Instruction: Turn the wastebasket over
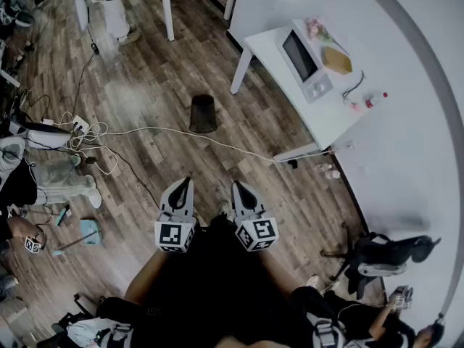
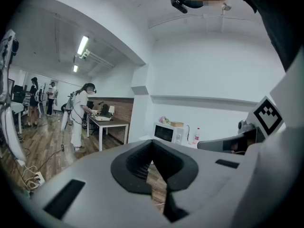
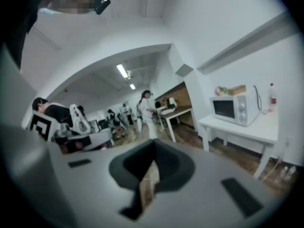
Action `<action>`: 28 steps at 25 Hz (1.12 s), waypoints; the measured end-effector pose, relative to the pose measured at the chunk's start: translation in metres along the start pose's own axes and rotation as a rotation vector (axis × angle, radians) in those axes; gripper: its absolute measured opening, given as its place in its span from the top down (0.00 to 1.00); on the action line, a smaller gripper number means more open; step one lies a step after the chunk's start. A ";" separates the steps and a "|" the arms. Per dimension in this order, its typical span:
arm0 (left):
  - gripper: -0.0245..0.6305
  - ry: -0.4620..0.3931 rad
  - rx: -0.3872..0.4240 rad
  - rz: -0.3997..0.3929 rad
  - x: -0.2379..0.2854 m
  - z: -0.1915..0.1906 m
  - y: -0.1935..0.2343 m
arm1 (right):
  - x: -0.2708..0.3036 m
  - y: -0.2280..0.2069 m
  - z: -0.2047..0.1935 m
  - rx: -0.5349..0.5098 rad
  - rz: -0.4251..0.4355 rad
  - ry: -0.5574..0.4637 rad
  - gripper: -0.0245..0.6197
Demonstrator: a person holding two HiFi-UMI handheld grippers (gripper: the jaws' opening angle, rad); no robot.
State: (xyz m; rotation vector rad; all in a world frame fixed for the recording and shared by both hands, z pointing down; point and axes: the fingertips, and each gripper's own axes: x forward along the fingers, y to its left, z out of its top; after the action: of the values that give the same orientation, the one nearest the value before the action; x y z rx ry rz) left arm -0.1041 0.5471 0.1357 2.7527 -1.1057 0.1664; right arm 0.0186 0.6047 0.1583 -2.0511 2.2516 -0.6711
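Left gripper and right gripper: pale grey tapered shells with dark rectangular slots, jaws lined with dark ribbed pads. Left marker cube, right marker cube: white faces, black square patterns. Person's clothing: black

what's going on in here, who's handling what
A person stands on the wooden plank floor holding a two-jaw gripper in each hand. The left gripper and the right gripper are both shut and empty, held close in front of the body. The small black wastebasket stands on the floor some way ahead, untouched, right by a thin white cable that crosses the boards. A white table with a white microwave is off to the right.
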 end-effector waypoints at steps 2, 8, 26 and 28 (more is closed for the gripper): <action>0.91 -0.009 -0.013 0.003 0.002 0.004 0.000 | 0.001 0.000 0.002 -0.002 -0.003 0.002 0.91; 0.91 -0.006 -0.026 0.007 0.002 0.005 0.005 | 0.002 0.003 0.008 0.030 0.007 -0.027 0.91; 0.91 0.002 -0.048 -0.017 -0.024 0.005 0.071 | 0.033 0.049 -0.002 0.022 -0.055 -0.051 0.91; 0.91 -0.003 -0.047 -0.021 -0.025 0.004 0.079 | 0.037 0.054 -0.004 0.015 -0.062 -0.052 0.91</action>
State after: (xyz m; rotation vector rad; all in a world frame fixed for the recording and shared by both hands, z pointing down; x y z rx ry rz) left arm -0.1769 0.5071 0.1370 2.7227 -1.0676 0.1320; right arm -0.0385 0.5728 0.1547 -2.1138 2.1565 -0.6282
